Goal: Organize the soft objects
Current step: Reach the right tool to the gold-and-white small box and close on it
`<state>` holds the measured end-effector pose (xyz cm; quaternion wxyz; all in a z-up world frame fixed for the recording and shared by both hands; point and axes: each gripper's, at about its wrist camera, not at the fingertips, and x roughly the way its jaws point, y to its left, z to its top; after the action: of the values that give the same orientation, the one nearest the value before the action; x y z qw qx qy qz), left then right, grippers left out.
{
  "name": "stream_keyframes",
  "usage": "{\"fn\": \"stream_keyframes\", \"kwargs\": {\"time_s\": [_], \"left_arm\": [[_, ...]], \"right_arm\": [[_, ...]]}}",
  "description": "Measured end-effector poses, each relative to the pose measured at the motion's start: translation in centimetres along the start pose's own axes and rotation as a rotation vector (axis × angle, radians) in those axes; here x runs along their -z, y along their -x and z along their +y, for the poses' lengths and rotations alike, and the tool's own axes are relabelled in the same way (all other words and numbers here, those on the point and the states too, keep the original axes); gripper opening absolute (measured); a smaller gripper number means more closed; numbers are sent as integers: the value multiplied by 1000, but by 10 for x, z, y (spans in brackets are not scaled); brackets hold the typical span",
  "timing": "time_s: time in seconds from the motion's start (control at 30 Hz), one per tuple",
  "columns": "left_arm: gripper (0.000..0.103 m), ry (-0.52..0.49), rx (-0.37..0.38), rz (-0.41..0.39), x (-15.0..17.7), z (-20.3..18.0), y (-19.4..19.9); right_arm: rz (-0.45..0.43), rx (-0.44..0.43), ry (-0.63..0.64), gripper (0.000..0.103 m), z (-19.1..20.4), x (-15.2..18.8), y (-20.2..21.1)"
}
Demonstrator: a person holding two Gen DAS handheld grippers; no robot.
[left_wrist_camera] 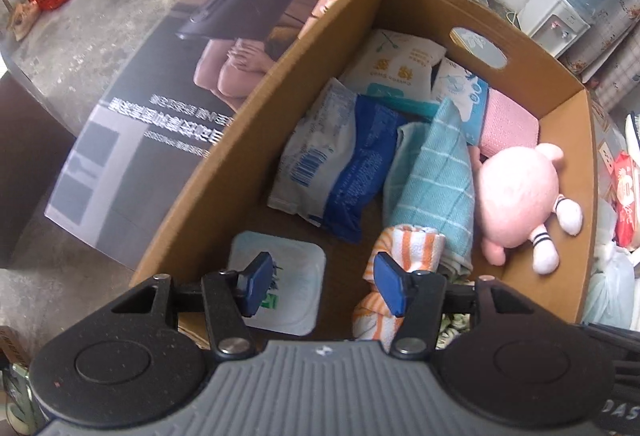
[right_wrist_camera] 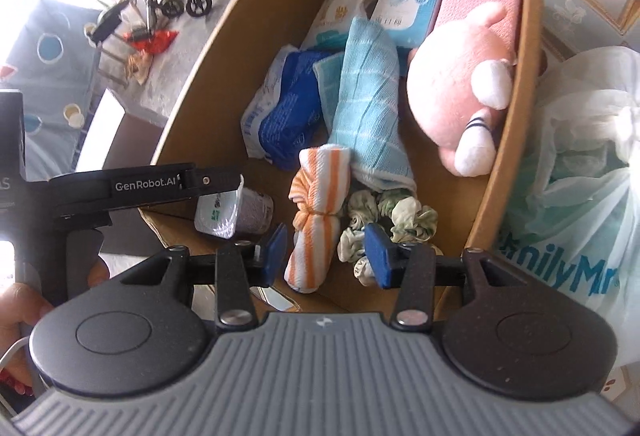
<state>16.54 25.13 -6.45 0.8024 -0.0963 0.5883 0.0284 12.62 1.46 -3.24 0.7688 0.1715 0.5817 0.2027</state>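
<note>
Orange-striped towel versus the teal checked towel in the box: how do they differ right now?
The orange-striped towel is white with orange stripes and cinched in the middle into a knotted bundle; the teal checked towel is light blue-green with thin pale lines and loosely folded lengthwise. The orange one looks shorter and lies nearer both grippers; the teal one stretches farther into the cardboard box. Both lie inside the box, their ends meeting.

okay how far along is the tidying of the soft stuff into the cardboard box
Mostly done, by the look of it. Already in the cardboard box: the pink plush toy, blue checked towel, orange striped cloth, scrunchies, pink folded cloth and tissue packs. In hand: nothing; the left gripper and right gripper are both open and empty above the box. I can't see any loose soft item left to pack.
</note>
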Motion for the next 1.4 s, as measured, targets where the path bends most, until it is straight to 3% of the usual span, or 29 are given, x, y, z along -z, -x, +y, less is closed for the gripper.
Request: {"fn": "stream_keyframes", "kwargs": {"time_s": [0.27,0.57,0.77,1.0,1.13,1.23,1.4], "left_arm": [[57,-22,12,-46,-4,-12,14],[60,-152,41,-126,7,-80,35],[64,-310,103,-208,24,-160,48],[69,-514,229,-205,46,-280,42],[68,-602,273,-200,62,-345,24],[63,-693,262,-188,72,-388,1],[56,-799,259,-168,87,-439,-38]], "right_arm": [[-141,-65,-49,43,-23,16,42],[-335,-61,-177,44,-85,55,109],[-436,15,-299,49,-157,82,156],[-551,132,-364,53,-244,96,205],[-578,230,-311,53,-297,86,224],[-557,298,-228,53,-334,72,222],[-505,337,-113,48,-385,44,212]]}}
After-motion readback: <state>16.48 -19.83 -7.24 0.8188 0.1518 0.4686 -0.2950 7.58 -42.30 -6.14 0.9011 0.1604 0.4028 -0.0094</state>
